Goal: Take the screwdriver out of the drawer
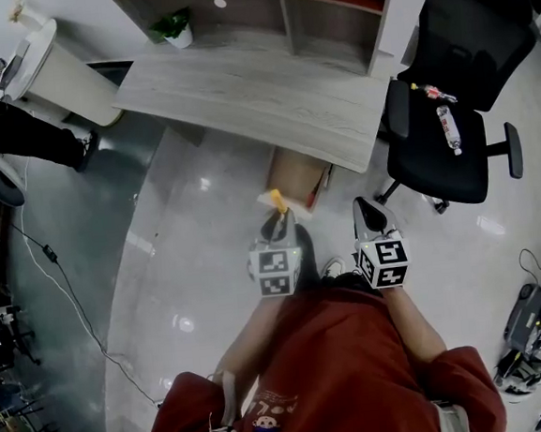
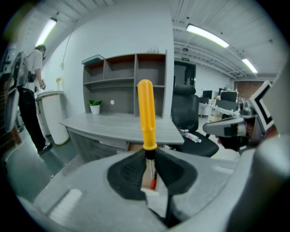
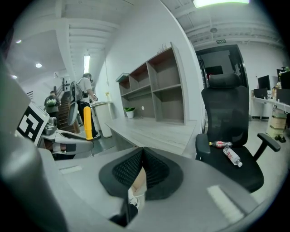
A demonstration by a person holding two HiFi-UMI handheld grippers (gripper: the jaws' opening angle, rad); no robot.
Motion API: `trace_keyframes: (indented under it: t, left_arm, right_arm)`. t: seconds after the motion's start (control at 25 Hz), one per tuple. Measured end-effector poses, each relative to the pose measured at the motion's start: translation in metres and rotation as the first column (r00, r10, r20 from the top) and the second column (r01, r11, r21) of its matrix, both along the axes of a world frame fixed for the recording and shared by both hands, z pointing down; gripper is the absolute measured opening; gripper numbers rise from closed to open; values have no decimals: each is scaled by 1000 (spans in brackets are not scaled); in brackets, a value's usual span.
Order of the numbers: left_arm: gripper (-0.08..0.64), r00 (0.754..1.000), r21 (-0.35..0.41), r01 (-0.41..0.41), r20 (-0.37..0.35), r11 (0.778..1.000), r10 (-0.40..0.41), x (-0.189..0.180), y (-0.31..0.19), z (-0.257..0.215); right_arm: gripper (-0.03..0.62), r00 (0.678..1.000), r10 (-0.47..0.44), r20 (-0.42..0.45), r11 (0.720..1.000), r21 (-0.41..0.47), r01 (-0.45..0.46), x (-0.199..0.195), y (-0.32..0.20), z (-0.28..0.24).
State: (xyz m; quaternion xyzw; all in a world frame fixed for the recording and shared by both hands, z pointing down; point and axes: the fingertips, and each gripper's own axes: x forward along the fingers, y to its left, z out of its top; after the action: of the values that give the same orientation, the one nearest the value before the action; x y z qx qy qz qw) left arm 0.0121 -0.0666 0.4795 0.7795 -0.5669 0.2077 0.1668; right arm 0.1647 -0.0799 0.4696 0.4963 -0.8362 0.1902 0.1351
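Open floor point(image 1: 209, 263) between desk point(image 1: 269, 93) and chair point(image 1: 439, 149)

**tinkerer_04:** so where's everything sitting?

**benchrat:** Shelf unit point(image 1: 271, 3) is at the back of the surface point(image 1: 269, 88), with the plant point(image 1: 175, 27) at its left end. The chair point(image 1: 449, 110) is off to the right, bottle point(image 1: 447, 129) on its seat. In front of the surface, the left gripper point(image 1: 279, 224) is beside the right gripper point(image 1: 370, 213), with the screwdriver point(image 2: 146, 115) upright between its fingers point(image 2: 129, 174).
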Motion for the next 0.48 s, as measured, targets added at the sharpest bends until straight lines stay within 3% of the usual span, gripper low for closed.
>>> trace_keyframes:
  t: [0.48]
  left_arm:
    - [54,1000,12,-15,1,1000,15,2,3,-6]
  right_arm:
    - [2,1000,-8,3,1000,21,8,-2,6,-6]
